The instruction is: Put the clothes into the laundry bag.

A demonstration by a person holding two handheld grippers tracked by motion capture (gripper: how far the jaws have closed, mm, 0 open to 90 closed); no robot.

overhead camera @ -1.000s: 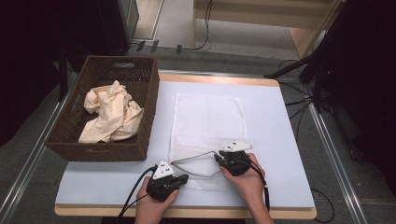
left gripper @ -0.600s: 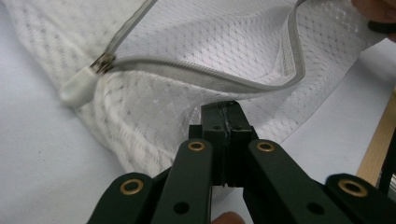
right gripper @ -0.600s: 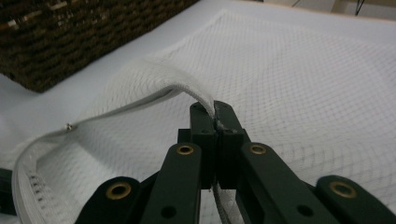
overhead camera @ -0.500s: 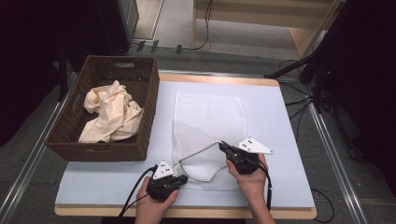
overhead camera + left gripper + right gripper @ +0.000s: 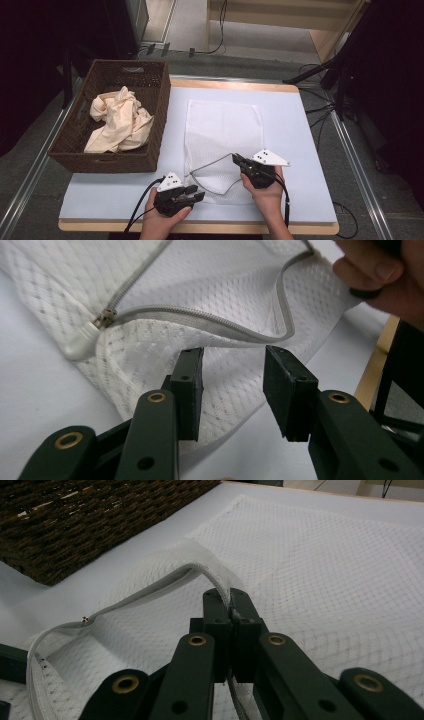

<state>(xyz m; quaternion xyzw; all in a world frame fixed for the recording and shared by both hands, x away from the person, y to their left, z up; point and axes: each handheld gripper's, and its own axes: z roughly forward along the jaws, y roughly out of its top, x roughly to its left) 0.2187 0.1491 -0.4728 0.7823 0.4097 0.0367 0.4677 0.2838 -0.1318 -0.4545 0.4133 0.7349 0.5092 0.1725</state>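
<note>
Mesh laundry bag [image 5: 222, 132] lies flat on the counter [image 5: 300, 125] beside the wicker basket [image 5: 116, 80], its zipper open. Right tongs [image 5: 241, 161] pinch the zipper edge [image 5: 150, 587] and lift it; left tongs [image 5: 232, 385] gape wide over the lower lip. Likely risk: the thin mesh slips from the narrow pinch, or the bag slides because the lower lip is unheld.

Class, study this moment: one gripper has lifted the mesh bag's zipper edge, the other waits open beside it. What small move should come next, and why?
Probably the left gripper should ease forward and close on the lower zipper edge. Its jaws stand open just short of the mesh bag, while the right gripper is shut on the upper edge, lifting it. Gripping both edges would let the mouth be pulled wide.
</note>
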